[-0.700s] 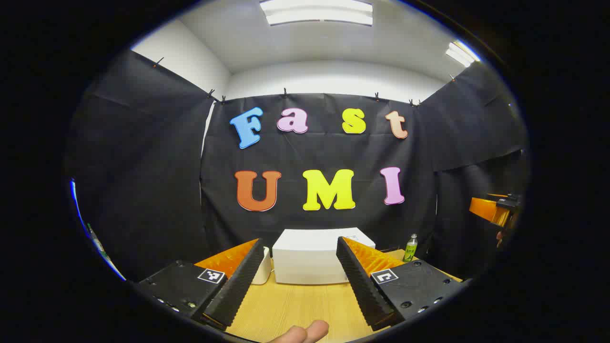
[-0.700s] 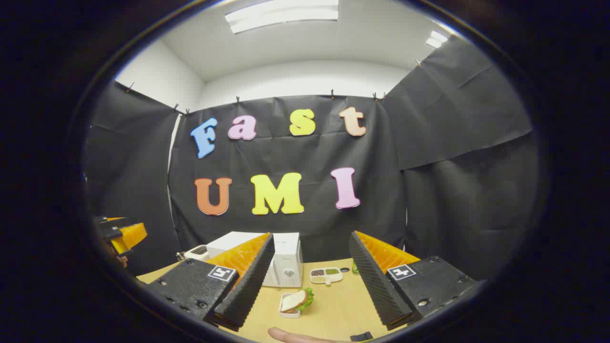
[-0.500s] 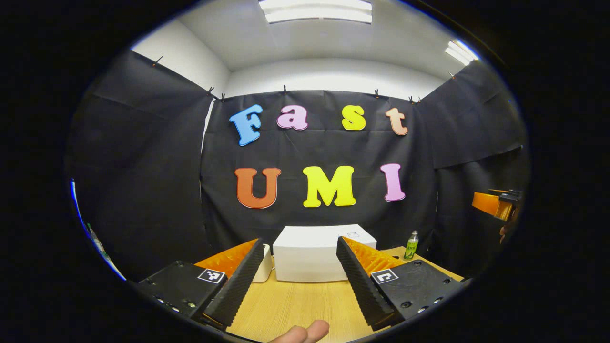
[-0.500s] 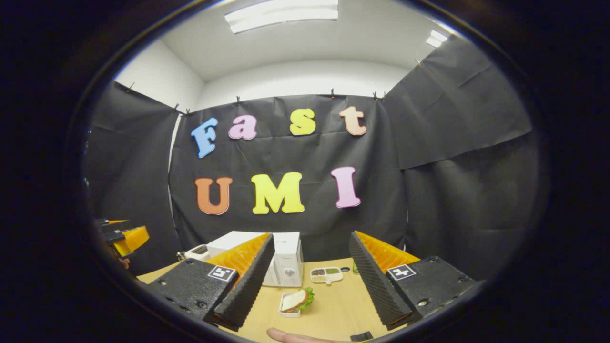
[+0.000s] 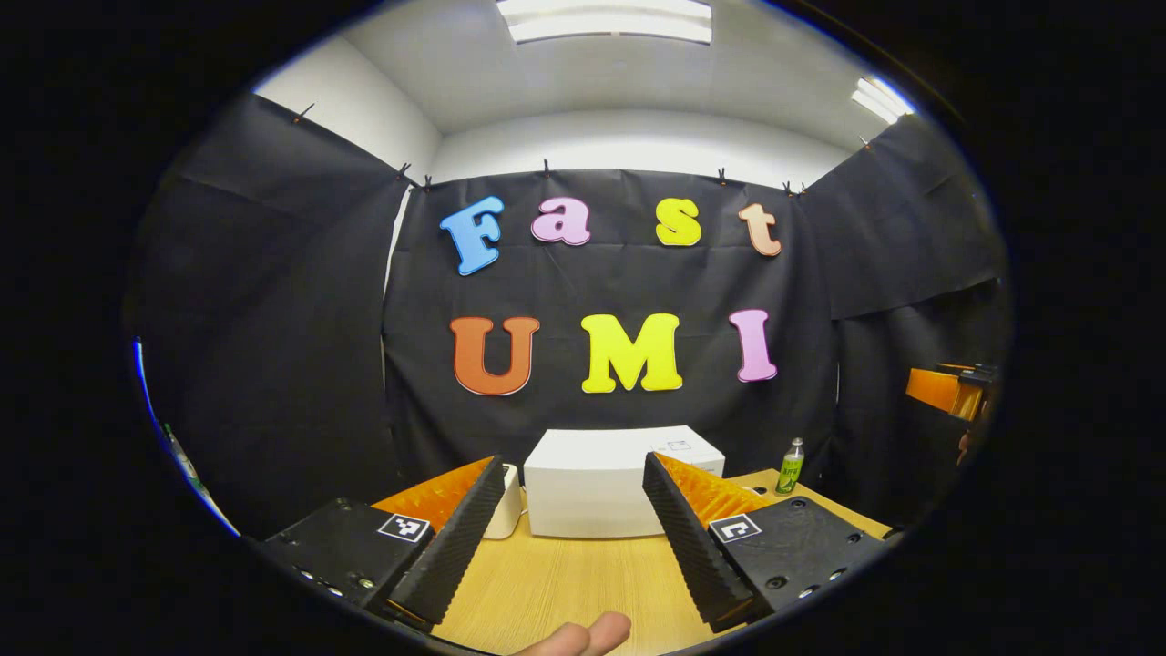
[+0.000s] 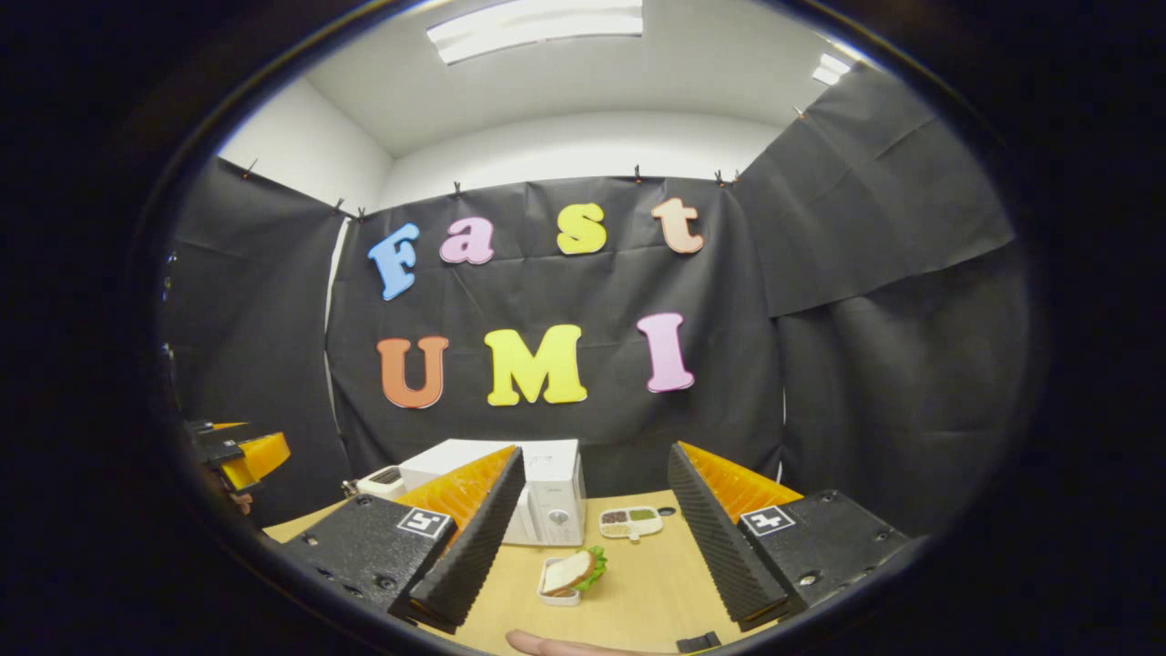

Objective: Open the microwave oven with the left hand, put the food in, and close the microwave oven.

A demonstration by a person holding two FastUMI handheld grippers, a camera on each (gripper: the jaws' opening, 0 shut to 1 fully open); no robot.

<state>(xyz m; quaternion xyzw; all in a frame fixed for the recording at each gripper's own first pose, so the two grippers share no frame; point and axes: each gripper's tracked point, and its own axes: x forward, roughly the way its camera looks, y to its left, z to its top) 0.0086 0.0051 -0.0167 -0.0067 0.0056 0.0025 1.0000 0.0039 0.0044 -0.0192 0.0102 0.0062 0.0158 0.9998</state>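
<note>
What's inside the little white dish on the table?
The little white dish holds a sandwich: a bread slice with green lettuce sticking out its side. Any filling under the bread is covered, so I cannot tell.

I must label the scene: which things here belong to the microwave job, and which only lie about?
For the job:
- microwave oven, closed
- sandwich in its white dish
- left gripper, jaws open
- right gripper, jaws open

Lying about:
- green bottle
- divided snack tray
- toaster
- table
</note>
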